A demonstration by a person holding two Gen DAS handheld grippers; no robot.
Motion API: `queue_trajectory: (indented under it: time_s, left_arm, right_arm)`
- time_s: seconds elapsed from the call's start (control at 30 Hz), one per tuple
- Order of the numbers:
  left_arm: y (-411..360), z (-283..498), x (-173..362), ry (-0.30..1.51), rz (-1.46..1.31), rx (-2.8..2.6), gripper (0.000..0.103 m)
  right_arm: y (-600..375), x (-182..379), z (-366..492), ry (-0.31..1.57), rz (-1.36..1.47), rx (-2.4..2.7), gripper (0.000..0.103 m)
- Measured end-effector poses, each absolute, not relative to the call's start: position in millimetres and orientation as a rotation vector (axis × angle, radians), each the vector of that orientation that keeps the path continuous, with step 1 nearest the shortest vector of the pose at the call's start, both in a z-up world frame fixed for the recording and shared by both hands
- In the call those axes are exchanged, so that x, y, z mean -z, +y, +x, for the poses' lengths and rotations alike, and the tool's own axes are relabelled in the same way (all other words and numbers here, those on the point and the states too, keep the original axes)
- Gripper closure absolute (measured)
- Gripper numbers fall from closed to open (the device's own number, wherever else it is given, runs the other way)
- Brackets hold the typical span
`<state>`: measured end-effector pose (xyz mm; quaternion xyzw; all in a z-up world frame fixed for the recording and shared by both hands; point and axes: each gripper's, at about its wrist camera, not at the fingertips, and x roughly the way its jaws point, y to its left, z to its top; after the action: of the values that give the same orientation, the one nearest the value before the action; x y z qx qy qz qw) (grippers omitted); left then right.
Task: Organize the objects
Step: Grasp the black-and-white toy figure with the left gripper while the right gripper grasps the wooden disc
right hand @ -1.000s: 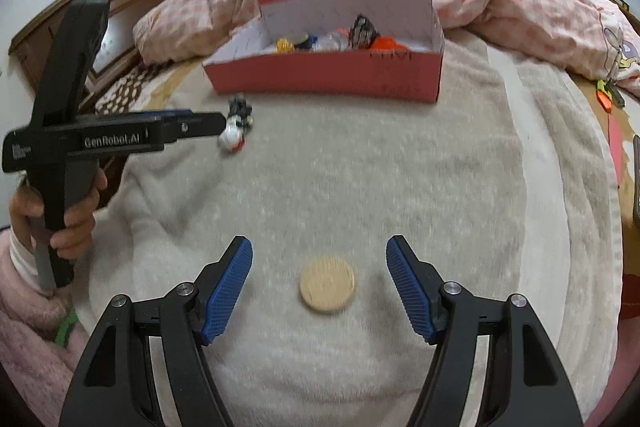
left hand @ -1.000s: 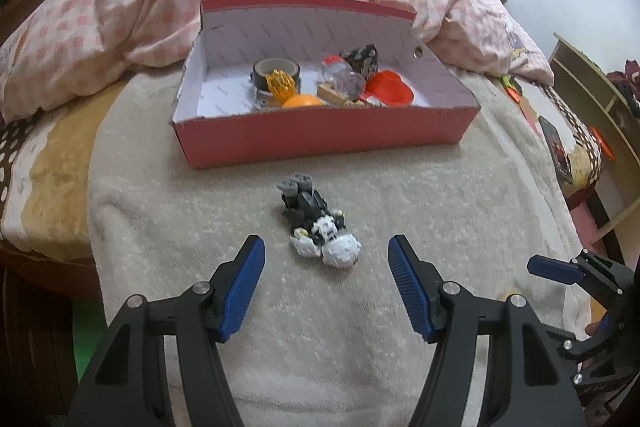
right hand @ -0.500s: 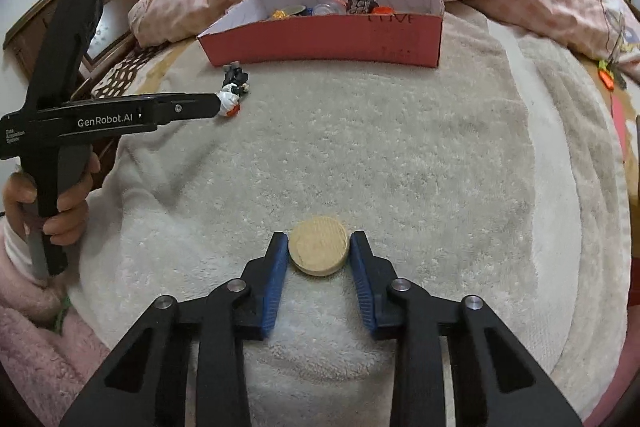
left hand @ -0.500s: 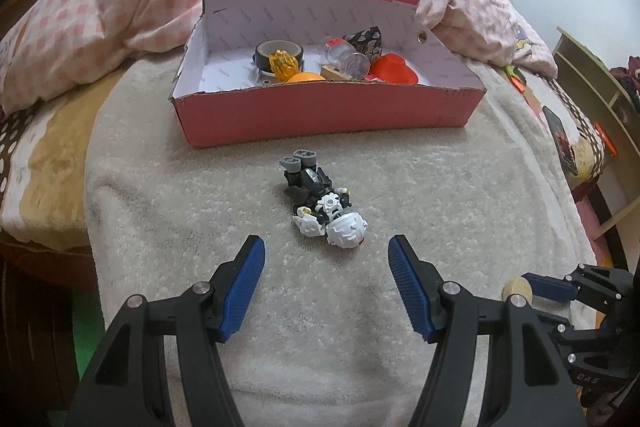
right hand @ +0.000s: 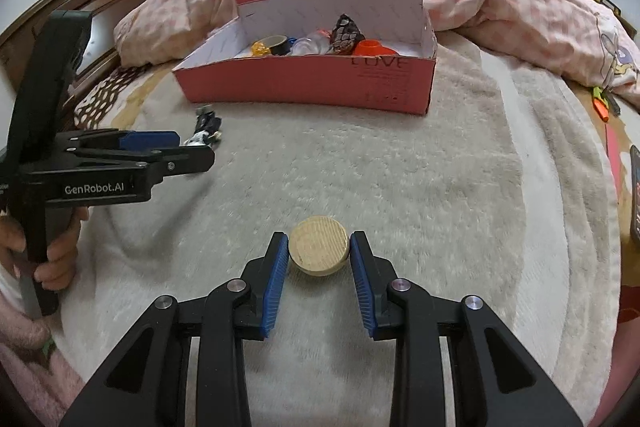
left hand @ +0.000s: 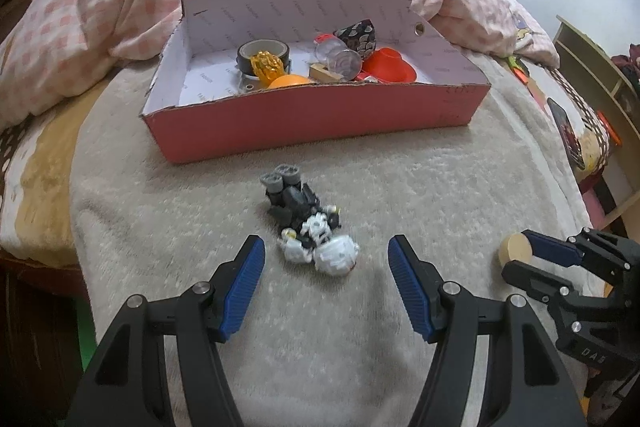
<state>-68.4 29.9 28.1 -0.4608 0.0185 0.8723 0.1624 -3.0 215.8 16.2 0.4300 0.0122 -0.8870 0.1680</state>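
Right gripper (right hand: 319,255) jaws just closed, pinching wooden disc (right hand: 318,251) off bed for red box (right hand: 304,83); left gripper (left hand: 326,265) jaws spread, straddling toy robot (left hand: 310,227).

The toy robot (left hand: 310,227) looks a bit blurry, and its small parts are hard to make out. In the right wrist view, the left gripper (right hand: 192,151) hides part of it. The box wall (right hand: 304,83) hides the bottoms of things inside.
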Motion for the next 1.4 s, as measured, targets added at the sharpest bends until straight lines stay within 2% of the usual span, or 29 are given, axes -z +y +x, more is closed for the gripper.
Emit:
queue_trajectory:
  time_s: [0.4,0.53,0.6,0.7,0.73,0.9,1.23,1.4]
  left_arm:
    - [44,-81,-15,0.142,-1.361,-2.499,0.035]
    - [51,-79,-13,0.203,-1.357,-2.519,0.034]
    - [50,-80,-13,0.191,-1.356,-2.519,0.034]
    - [48,-81,-14,0.180,-1.348,-2.524,0.038]
    - [48,-81,-14,0.181,-1.344,-2.528,0.039]
    - [44,-79,-16,0.166,-1.329,-2.549,0.060]
    - [38,-65,-21,0.126,-1.297,-2.527,0.060]
    - [37,-61,-23,0.116,-1.284,-2.517,0.060]
  right_arm:
    - [217,-4,-8,0.002,1.239,2.529,0.069]
    - [211,-1,-5,0.051,1.213,2.540,0.062]
    - [210,0,-4,0.059,1.199,2.533,0.055]
    - [208,0,-3,0.072,1.191,2.534,0.053]
    - [207,1,-2,0.077,1.188,2.537,0.053]
    - [205,1,-2,0.096,1.181,2.546,0.053]
    - [204,1,0,0.111,1.169,2.553,0.053]
    - [207,1,2,0.114,1.158,2.595,0.067]
